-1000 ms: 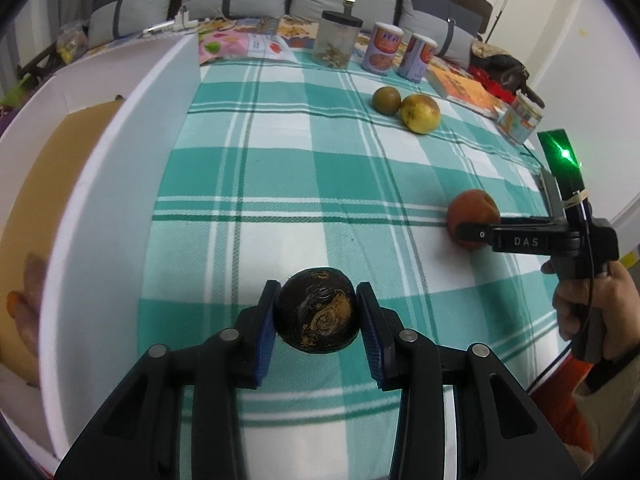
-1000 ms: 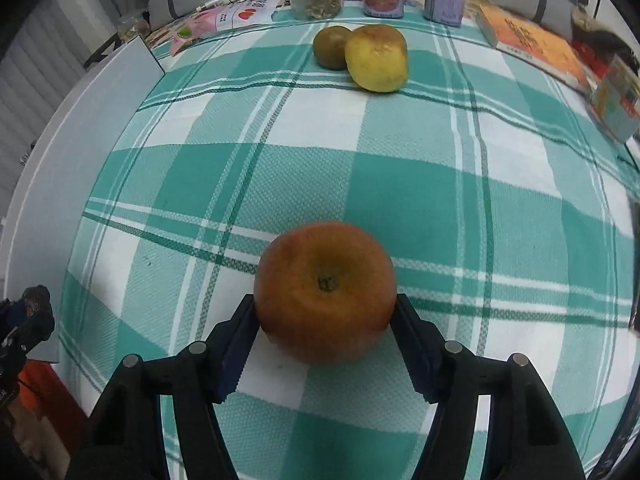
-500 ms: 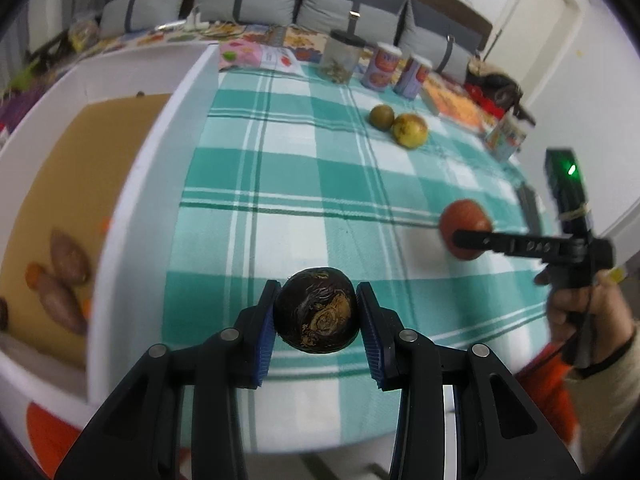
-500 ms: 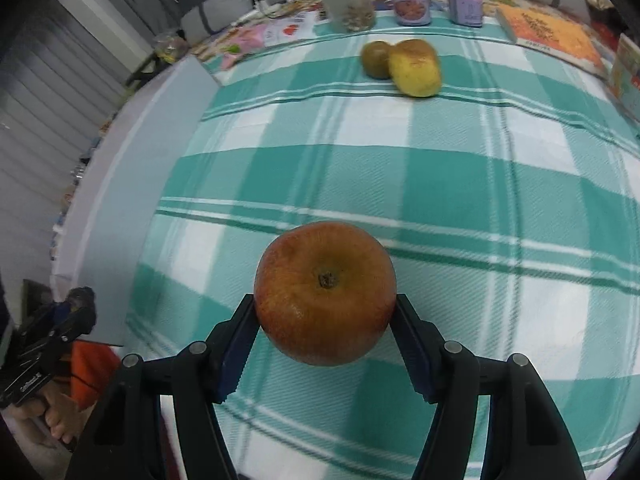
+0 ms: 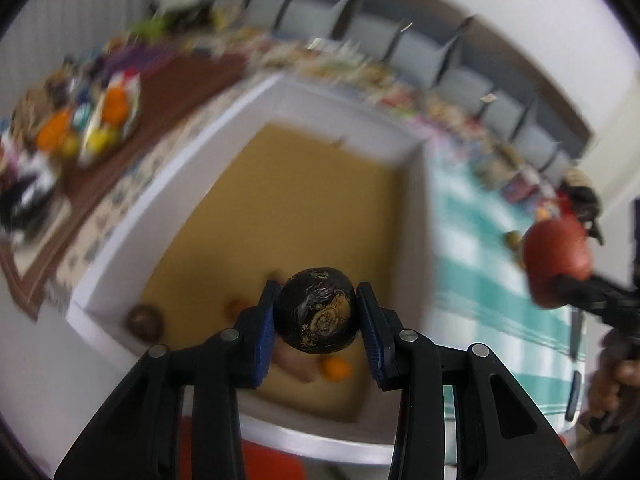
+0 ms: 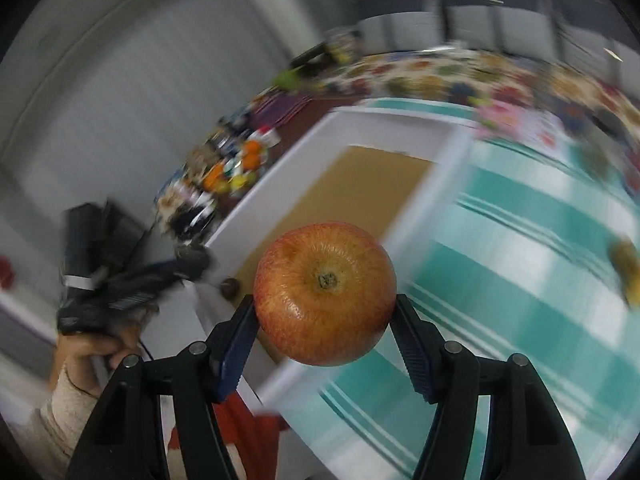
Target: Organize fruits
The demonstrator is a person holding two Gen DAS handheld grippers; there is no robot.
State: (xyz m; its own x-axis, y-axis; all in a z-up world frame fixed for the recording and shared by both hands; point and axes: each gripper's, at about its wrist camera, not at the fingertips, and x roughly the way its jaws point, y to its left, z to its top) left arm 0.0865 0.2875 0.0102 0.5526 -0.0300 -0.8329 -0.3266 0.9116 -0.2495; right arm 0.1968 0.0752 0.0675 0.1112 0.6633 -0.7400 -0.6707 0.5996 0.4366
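Risk starts at your left gripper (image 5: 316, 316): its blue pads are clamped on the dark round fruit (image 5: 316, 311) at mid-girth, only a thin contact strip each side, so a jerk could roll it out. It hangs above the near end of the white box (image 5: 256, 104), over the few pieces already on the tan floor: an orange one (image 5: 337, 369), a brownish one (image 5: 145, 320), others too blurred to name. Let go from up here and it likely lands on them, bruising or bouncing.

Your right gripper (image 6: 325, 316) is clamped on the apple (image 6: 325, 293), stem end facing the camera, fingers spread wide around it. The apple sits over the box's right wall and the checked cloth on the counter (image 6: 520, 248), not yet inside. Both views are smeared, so you're swinging fast; the apple could clip the wall, or the two grippers could crowd each other at the same corner. A yellowish fruit (image 6: 628, 268) is left on the cloth.
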